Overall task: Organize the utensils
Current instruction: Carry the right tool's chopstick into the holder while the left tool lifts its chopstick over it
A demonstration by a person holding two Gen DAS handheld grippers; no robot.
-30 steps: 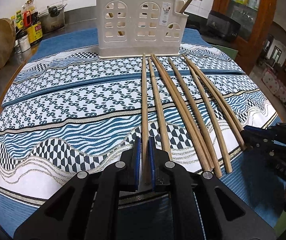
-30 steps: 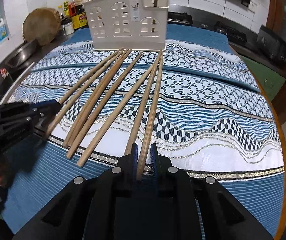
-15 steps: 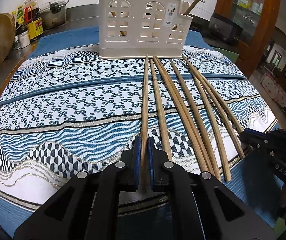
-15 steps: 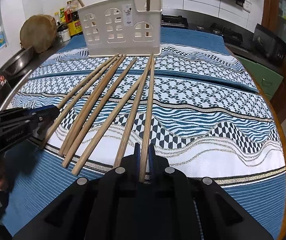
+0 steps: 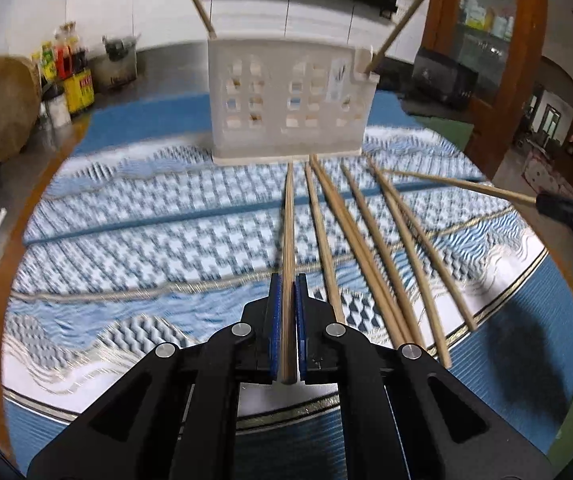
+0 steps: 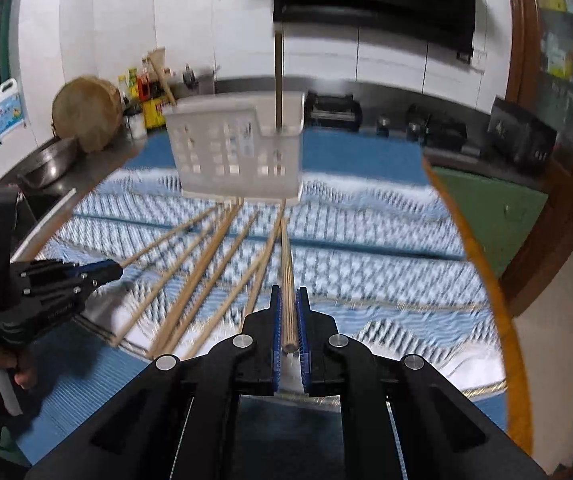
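Dim indoor light; heavy motion blur across cloth (image 5: 134,240) and holder (image 6: 234,152); fisheye bending, dark corners.

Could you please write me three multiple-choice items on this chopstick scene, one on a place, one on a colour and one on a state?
1. Where does the white utensil holder stand?
A. At the far end of the patterned cloth, beyond the loose chopsticks
B. On the floor
C. Inside the metal bowl

2. What colour are the pads of the left tongs?
A. Red
B. Blue
C. Yellow

3. What state are the right tongs in?
A. Wide open and empty
B. Shut on a spoon
C. Shut on a chopstick

Answers: 1 A, the holder sits on the cloth just past the chopsticks' far tips. 2 B, blue strips line both fingers. 3 C, one wooden stick runs between the closed pads.
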